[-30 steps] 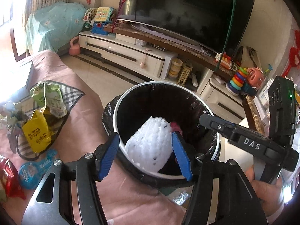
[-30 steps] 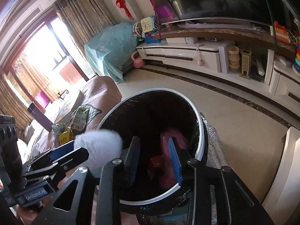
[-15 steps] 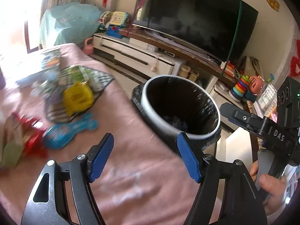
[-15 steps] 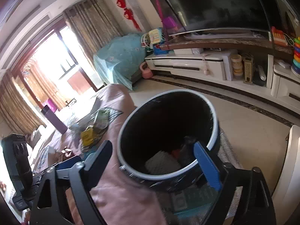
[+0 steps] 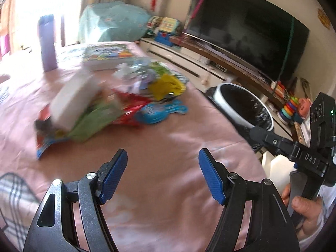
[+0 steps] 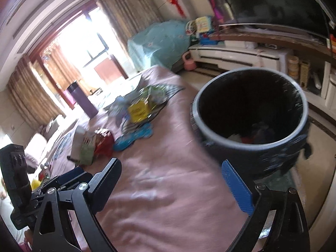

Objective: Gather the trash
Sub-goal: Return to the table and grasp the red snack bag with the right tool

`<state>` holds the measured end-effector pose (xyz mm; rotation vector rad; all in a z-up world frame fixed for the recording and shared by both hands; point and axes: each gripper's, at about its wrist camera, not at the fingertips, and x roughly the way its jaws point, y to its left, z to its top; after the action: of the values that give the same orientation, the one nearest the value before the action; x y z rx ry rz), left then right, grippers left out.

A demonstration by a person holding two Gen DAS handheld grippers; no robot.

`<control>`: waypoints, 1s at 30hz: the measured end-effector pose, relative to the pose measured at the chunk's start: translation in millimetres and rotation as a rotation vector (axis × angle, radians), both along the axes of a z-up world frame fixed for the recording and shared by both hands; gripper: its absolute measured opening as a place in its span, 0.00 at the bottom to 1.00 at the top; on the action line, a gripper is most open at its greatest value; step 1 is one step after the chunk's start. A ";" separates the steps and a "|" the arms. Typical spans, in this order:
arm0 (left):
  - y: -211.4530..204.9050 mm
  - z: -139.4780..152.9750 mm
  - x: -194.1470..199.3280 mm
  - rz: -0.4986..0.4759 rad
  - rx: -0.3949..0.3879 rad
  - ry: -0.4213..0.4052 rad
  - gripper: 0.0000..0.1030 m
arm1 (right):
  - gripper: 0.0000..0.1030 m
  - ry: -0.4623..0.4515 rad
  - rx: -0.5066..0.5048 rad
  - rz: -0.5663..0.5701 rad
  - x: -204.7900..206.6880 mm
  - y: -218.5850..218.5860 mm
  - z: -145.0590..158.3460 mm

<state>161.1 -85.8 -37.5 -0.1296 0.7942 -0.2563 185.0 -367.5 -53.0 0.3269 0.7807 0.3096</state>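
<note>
Television (image 5: 247,42): dark screen, on the long cabinet.
Cabinet (image 6: 235,57): white, low, along the wall.
Purple bottle (image 5: 47,44): upright on the pink cloth (image 5: 168,147).
Teal cover (image 6: 159,40): draped over something bulky by the curtains (image 6: 126,10).
Stacking-ring toy (image 5: 288,110): right of the television.

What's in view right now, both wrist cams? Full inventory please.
trash bin: 1, black liner, pale rim, beside the table, trash inside
wrappers: a blurred pile, red, green, yellow, on the cloth
blue packet: 1, at the pile's near edge
tablecloth: 1, pink
purple bottle: 1, upright, far side
book: 1, colourful, far side
TV: 1, black, on the wall unit
left gripper: open, empty
right gripper: open, empty
hand: on the right gripper's handle
</note>
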 end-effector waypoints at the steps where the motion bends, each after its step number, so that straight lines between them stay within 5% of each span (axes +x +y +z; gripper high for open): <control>1: 5.2 -0.8 -1.8 0.011 -0.002 0.004 0.70 | 0.94 0.005 -0.007 0.016 -0.1 8.9 -2.2; 18: 91.9 -11.5 -17.2 0.201 -0.027 0.026 0.70 | 0.93 0.007 -0.051 0.164 14.9 87.3 -10.2; 28: 132.7 -7.2 5.3 0.313 -0.032 0.017 0.70 | 0.56 0.021 -0.043 0.208 48.3 117.8 -14.9; 30: 142.0 -6.3 13.7 0.321 -0.036 0.011 0.70 | 0.55 0.019 -0.036 0.213 55.5 123.6 -15.5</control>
<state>174.8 56.2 -43.8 -0.2893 0.7677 0.0335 240.5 -243.9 -68.5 0.2132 0.8406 0.4924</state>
